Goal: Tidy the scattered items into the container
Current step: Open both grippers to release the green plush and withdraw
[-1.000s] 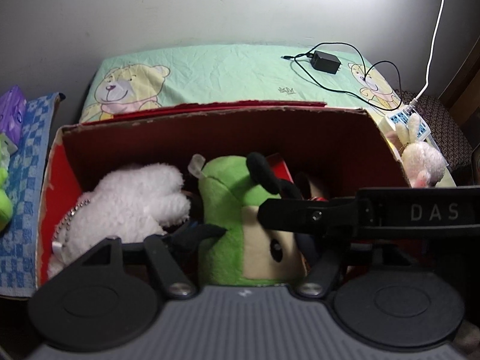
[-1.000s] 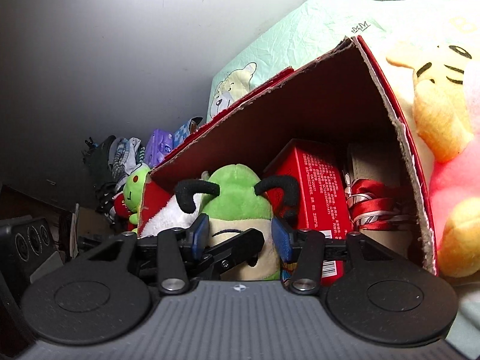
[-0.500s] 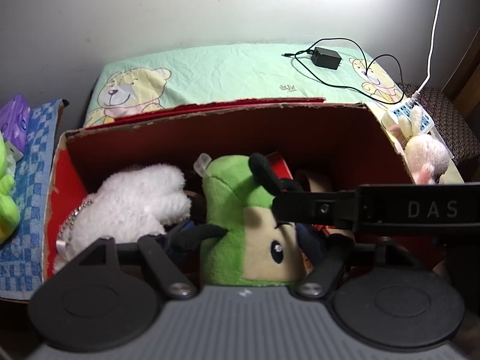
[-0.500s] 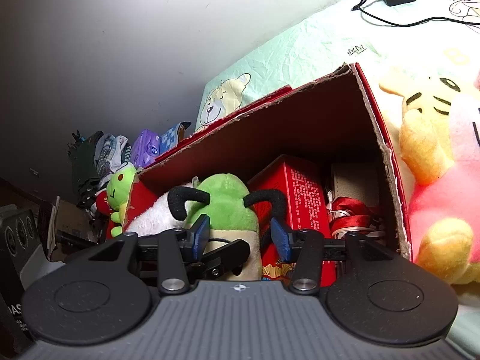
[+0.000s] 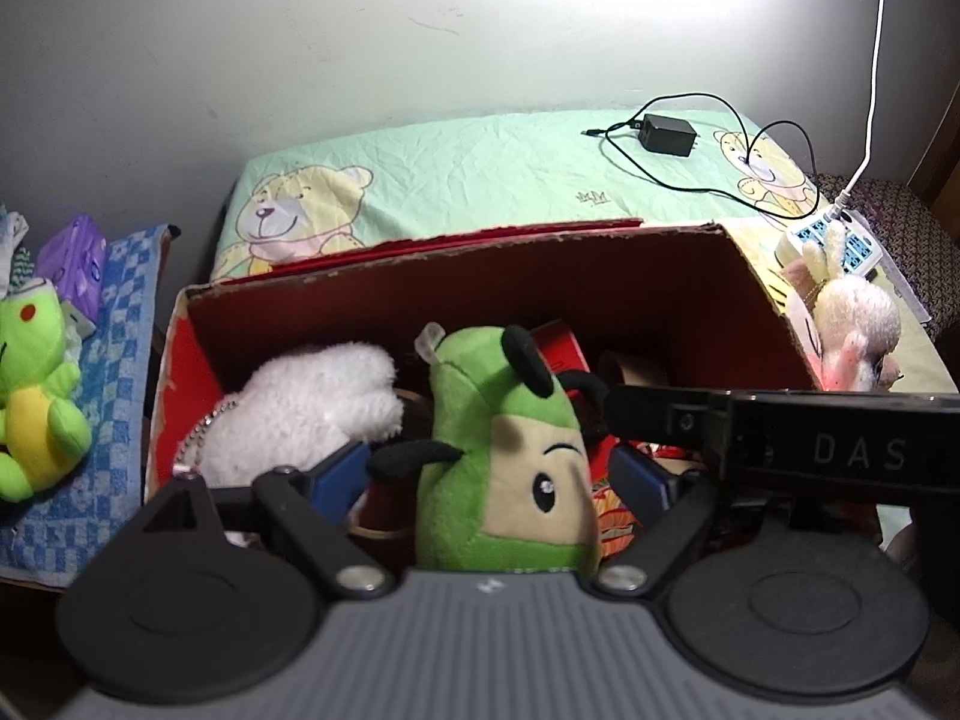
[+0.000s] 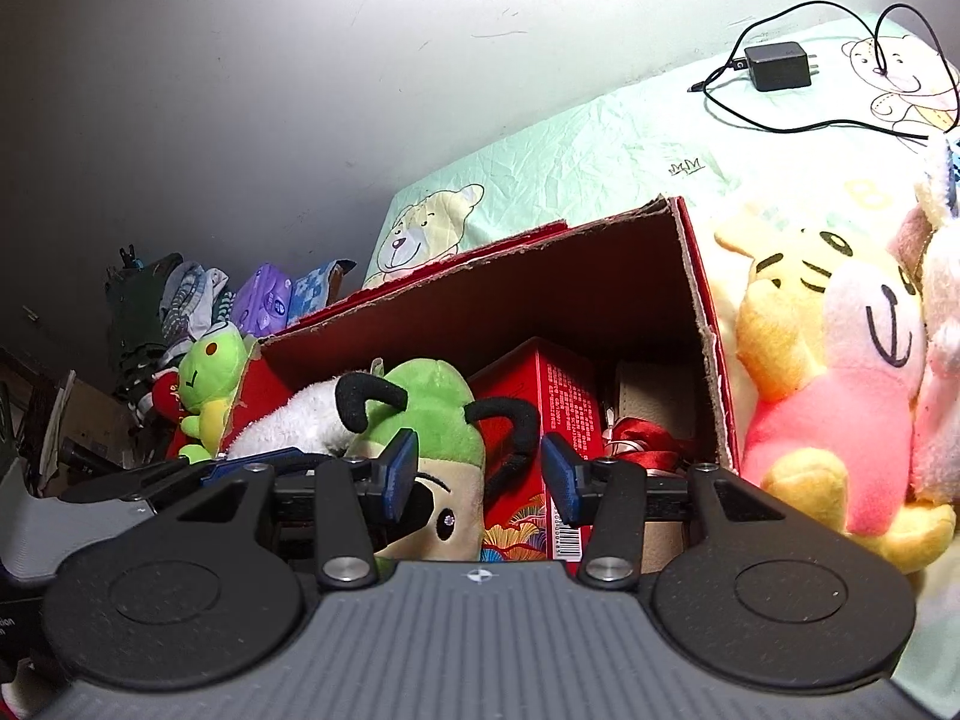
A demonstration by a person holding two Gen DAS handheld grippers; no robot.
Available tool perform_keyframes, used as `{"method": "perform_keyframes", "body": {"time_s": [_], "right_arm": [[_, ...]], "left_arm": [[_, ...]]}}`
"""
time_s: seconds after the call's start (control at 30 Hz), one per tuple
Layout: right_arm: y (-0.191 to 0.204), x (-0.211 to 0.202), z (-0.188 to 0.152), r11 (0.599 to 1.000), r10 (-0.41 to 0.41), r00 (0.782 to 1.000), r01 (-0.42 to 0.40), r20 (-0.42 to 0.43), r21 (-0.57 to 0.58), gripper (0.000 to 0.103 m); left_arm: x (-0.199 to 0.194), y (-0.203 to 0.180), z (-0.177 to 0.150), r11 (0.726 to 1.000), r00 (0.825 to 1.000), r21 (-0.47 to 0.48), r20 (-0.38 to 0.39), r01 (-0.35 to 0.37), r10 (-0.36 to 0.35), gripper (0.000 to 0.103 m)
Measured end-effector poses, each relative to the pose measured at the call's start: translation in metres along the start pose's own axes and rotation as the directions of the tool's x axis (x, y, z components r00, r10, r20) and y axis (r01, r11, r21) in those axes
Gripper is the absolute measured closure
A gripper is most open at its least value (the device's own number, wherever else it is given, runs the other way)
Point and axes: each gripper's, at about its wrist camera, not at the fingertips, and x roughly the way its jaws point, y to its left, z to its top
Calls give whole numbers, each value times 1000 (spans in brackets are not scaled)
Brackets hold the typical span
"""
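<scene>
A red cardboard box [image 5: 600, 276] [image 6: 696, 276] stands on the bed. Inside it are a green plush with black antennae [image 5: 510, 468] [image 6: 432, 414], a white plush [image 5: 300, 414], a red carton [image 6: 540, 414] and red ribbon [image 6: 648, 438]. My left gripper [image 5: 486, 474] is open, its blue pads either side of the green plush. My right gripper [image 6: 477, 474] is open just above the green plush, and its arm crosses the left wrist view. A yellow tiger plush [image 6: 798, 294], a pink plush [image 6: 852, 396] and a white bunny plush [image 5: 852, 318] lie right of the box.
A green frog plush [image 5: 36, 396] [image 6: 210, 372] sits on a blue checked cloth [image 5: 114, 372] left of the box. A black charger with cable [image 5: 666, 135] and a power strip [image 5: 834, 240] lie on the green bear-print sheet [image 5: 480, 168]. The wall stands behind.
Both grippers have drawn back and up from the box, so more of the bed and the plush toys shows. The green plush stays in the box.
</scene>
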Motion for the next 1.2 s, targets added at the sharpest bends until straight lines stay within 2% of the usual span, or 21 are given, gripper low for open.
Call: {"method": "perform_keyframes", "body": {"time_s": [0.37, 0.67, 0.97, 1.2], "right_arm": [[-12, -30, -7, 999, -28, 997, 25, 72, 37, 50], [-21, -60, -14, 999, -9, 994, 6, 108, 33, 50], [-43, -89, -14, 999, 31, 993, -34, 118, 24, 50], [-85, -121, -10, 998, 31, 990, -39, 134, 57, 50]], "left_arm": [[-15, -8, -5, 998, 998, -14, -16, -60, 59, 16], [-34, -33, -9, 997, 998, -6, 2, -70, 70, 23], [-50, -77, -13, 998, 998, 16, 33, -62, 61, 27], [-60, -120, -8, 999, 996, 43, 87, -6, 3, 29]]}}
